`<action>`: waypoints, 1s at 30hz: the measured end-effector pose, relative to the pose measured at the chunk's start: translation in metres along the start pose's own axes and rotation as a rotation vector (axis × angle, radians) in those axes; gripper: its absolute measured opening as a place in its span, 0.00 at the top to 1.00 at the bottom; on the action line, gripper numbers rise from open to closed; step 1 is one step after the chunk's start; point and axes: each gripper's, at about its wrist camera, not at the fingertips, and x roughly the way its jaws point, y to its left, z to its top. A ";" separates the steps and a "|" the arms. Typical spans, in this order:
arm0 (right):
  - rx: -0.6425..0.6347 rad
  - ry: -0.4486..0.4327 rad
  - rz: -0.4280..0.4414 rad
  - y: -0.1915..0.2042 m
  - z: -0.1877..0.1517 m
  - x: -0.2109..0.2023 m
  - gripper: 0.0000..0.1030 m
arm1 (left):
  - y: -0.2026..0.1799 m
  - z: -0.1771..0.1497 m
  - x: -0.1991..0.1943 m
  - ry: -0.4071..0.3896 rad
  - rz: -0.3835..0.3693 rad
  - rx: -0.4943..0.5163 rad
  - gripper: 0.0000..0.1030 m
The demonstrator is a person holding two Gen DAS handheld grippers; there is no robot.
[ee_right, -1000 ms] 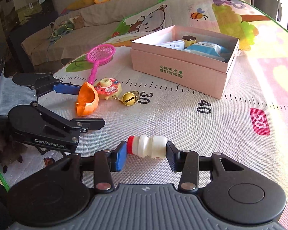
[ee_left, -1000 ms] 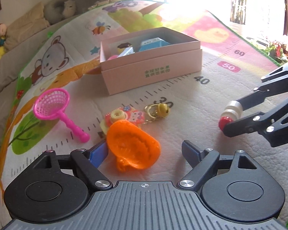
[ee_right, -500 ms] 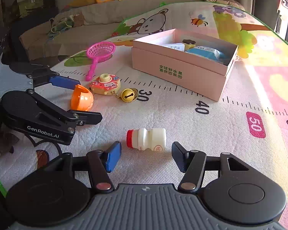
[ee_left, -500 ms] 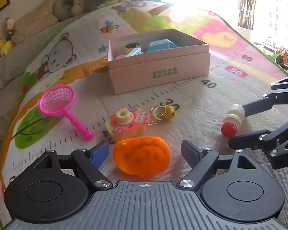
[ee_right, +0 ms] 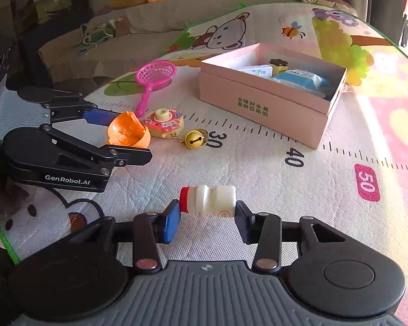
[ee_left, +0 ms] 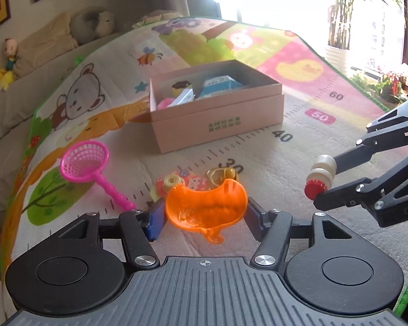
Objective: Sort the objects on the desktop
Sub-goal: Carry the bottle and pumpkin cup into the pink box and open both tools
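Your left gripper [ee_left: 206,213] has just closed its jaws onto the orange plastic mould [ee_left: 205,207], and the pads now pinch it from both sides with its hollow face turned toward the camera and its small tab hanging below. Your right gripper [ee_right: 207,213] has also just closed again, clamping the little white yogurt bottle [ee_right: 208,200] end to end, red cap against the blue pad and base against the black one. Both toys look to be just off the play mat [ee_right: 258,168], so the step in hand is carrying them to the pink cardboard box [ee_left: 217,121], which stands open beyond the printed ruler marks and already holds a blue packet and a few small items. Lift the mould straight up first: the cartoon toy camera [ee_right: 163,122] with its gold bell [ee_right: 194,139] lies just behind it, and the pink toy net [ee_left: 88,160] rests off to your left, so a forward sweep at mat height could drag them along. Keep the squeeze on the mould steady, since it is thin and curved and may flex or pop out of the pads. The bottle is held only by its two ends, so avoid rolling that wrist. Bring each load over the box's near wall, and release one at a time into a free spot.
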 end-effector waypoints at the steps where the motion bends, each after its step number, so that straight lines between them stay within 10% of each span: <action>1: 0.004 -0.027 0.010 -0.004 0.008 -0.012 0.58 | 0.001 0.010 -0.008 -0.037 0.007 0.020 0.36; 8: 0.059 -0.330 -0.065 -0.050 0.100 -0.097 0.58 | 0.007 0.097 -0.004 -0.256 0.072 0.088 0.36; 14: 0.116 -0.353 -0.137 -0.084 0.146 -0.076 0.58 | 0.010 0.142 0.064 -0.260 0.026 0.004 0.23; 30: 0.225 -0.141 -0.149 -0.106 0.138 0.044 0.55 | 0.059 0.000 0.035 -0.010 0.153 -0.212 0.03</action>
